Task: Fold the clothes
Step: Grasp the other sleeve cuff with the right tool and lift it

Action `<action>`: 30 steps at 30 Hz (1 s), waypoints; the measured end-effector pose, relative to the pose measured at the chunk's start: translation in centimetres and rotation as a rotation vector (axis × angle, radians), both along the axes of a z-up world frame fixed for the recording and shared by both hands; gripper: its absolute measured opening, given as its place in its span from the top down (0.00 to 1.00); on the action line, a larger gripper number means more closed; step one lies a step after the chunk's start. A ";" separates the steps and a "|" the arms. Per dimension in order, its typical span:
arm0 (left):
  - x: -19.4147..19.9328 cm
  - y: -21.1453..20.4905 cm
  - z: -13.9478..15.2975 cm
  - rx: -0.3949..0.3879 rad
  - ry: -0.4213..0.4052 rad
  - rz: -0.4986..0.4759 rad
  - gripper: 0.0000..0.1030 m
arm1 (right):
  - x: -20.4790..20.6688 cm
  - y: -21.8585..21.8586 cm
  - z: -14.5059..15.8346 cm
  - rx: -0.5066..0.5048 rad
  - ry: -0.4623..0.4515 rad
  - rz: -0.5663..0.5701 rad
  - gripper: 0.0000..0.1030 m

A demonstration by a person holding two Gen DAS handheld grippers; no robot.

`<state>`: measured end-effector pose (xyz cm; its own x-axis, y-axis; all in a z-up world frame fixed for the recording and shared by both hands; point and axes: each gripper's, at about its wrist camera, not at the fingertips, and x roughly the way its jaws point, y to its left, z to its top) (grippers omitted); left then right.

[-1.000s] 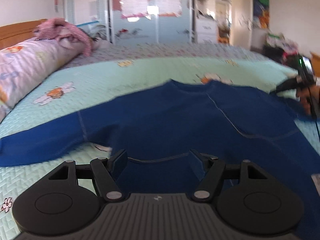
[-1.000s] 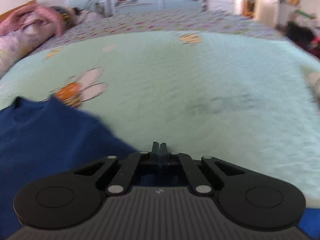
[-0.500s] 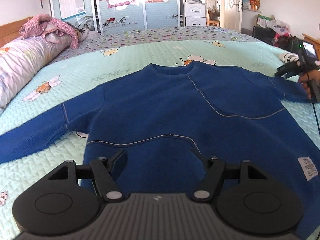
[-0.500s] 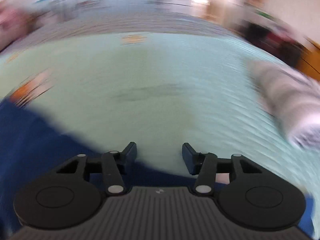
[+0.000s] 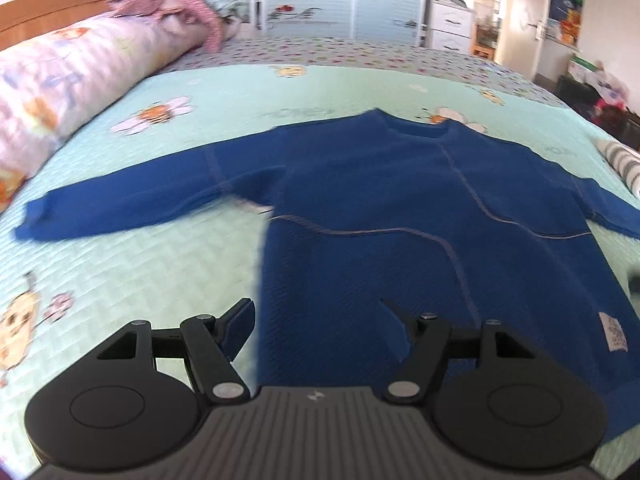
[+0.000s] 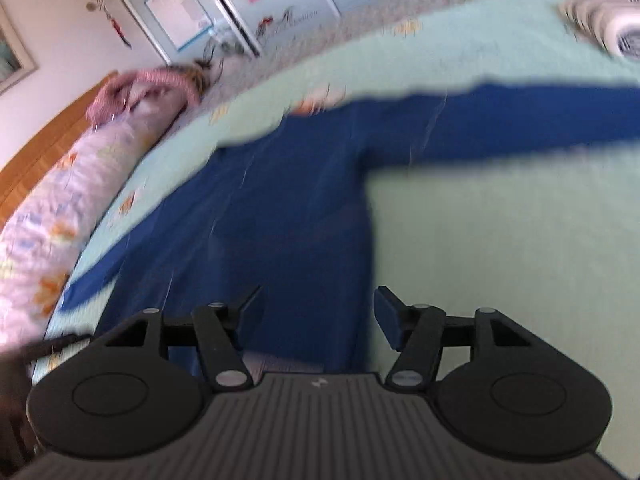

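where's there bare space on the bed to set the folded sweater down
Bare quilt lies below the blue sweater's left sleeve, and between its neckline and the dotted far bedding. It is crowded along the long floral pillow and by the striped roll at the right edge.

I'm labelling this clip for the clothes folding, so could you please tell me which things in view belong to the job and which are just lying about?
Belongs to the job:
- blue sweater, spread flat on the bedspread
- left gripper, open
- right gripper, jaws opening, gripping nothing

Just lying about:
- long floral pillow
- pink garment
- striped rolled cloth
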<state>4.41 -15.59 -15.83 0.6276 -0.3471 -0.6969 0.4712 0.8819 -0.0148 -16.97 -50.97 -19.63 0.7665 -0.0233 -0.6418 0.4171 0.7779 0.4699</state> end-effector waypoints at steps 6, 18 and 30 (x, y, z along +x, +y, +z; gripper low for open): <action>0.2 5.3 -0.5 -0.077 0.188 0.107 0.32 | -6.6 1.7 -1.5 0.232 -0.006 -0.113 0.39; 0.1 8.3 -4.6 -0.432 0.587 0.193 0.30 | -8.3 3.6 -3.4 0.562 -0.074 -0.198 0.38; -1.4 8.3 -5.7 -0.541 0.682 0.163 0.87 | -8.5 4.8 -4.1 0.555 -0.036 -0.226 0.89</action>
<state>3.01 -7.34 -21.50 0.2058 -0.6798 -0.7039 0.0767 0.7283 -0.6810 -25.50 -46.13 -23.77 0.8029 0.1432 -0.5787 0.5200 0.3065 0.7973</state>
